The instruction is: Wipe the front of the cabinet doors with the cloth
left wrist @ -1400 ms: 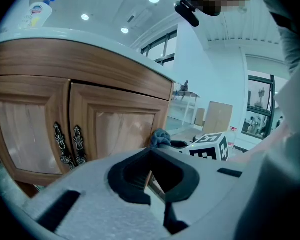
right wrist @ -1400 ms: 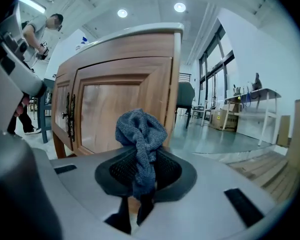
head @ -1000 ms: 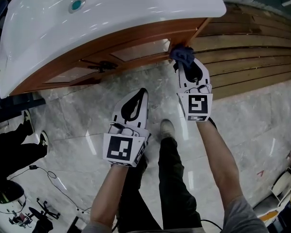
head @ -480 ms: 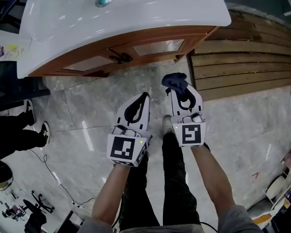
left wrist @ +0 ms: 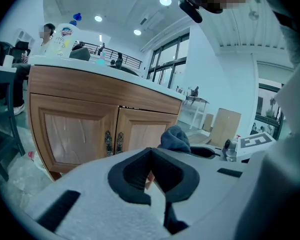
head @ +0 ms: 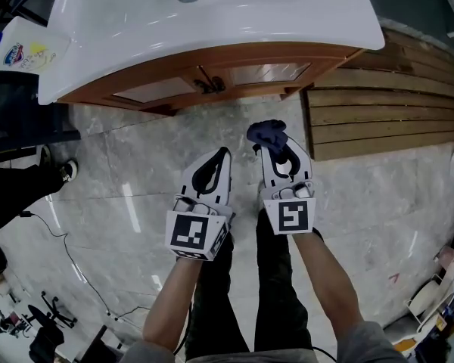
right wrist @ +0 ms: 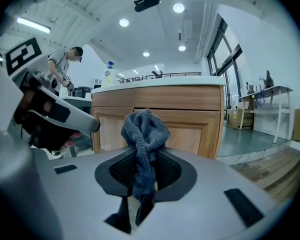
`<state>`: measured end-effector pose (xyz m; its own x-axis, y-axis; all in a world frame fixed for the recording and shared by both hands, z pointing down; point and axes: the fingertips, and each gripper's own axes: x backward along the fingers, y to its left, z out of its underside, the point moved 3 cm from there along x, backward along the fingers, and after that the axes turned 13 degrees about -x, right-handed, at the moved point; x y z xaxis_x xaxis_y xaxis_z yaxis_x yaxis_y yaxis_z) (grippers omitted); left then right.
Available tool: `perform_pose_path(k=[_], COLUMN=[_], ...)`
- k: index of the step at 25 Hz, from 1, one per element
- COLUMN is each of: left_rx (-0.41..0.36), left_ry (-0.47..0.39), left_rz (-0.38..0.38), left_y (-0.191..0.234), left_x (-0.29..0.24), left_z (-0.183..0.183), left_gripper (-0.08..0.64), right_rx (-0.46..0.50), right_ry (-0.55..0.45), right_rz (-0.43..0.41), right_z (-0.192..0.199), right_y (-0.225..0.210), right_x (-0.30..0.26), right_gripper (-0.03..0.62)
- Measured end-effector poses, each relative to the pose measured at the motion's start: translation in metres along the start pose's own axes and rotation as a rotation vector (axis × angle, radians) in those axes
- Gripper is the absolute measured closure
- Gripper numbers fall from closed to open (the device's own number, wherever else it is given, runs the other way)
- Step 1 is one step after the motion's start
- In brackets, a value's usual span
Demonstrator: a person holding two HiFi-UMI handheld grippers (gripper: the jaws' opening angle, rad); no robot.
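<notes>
Two cabinet doors (head: 160,89), bare floor (head: 129,157) before them: one cloth (head: 266,133), well clear of them, pinched in the right gripper (head: 277,145) (bunched above its jaws); left gripper (head: 222,154) closed, empty.

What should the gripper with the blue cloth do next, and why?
Probably reach forward to the cabinet doors: the right gripper has the cloth pinched in its jaws, but holds it over the floor, short of the wood.
</notes>
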<state>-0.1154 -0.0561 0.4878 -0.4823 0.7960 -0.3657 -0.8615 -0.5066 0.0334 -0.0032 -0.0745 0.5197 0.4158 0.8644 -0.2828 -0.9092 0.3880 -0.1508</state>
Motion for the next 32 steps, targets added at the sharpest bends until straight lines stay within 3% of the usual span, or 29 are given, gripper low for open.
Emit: perform_pose_path(k=[6,10,17,24,32], left_rx=[-0.006,0.035,0.04,-0.01,-0.028], left_ry=[-0.013,0.009,0.009,-0.012,-0.011], left_rz=[0.003,-0.007,-0.009,0.001,-0.008], left_y=[0.021,0.031,0.049,0.06,0.065], left_x=[0.001,-0.005,-0.02,-0.034,-0.039], left_z=[0.018,0.03,0.055,0.076,0.092], left_gripper=[0.554,0.554,0.554,0.554,0.554], right_rx=[0.005,0.011,-0.005,0.039,0.07], right_ry=[0.03,0.04,-0.018,-0.019,-0.046], right_rz=[-0.027,-0.029,-0.02,-0.046,-0.049], right_z=[0.03,0.047,0.071,0.109,0.127], right_y=[0.023,0.025,0.021,0.023,0.021], right_x=[-0.035,-0.06,-0.109,-0.15,-0.174], right_gripper=[0.518,0.518,0.518,0.518,0.518])
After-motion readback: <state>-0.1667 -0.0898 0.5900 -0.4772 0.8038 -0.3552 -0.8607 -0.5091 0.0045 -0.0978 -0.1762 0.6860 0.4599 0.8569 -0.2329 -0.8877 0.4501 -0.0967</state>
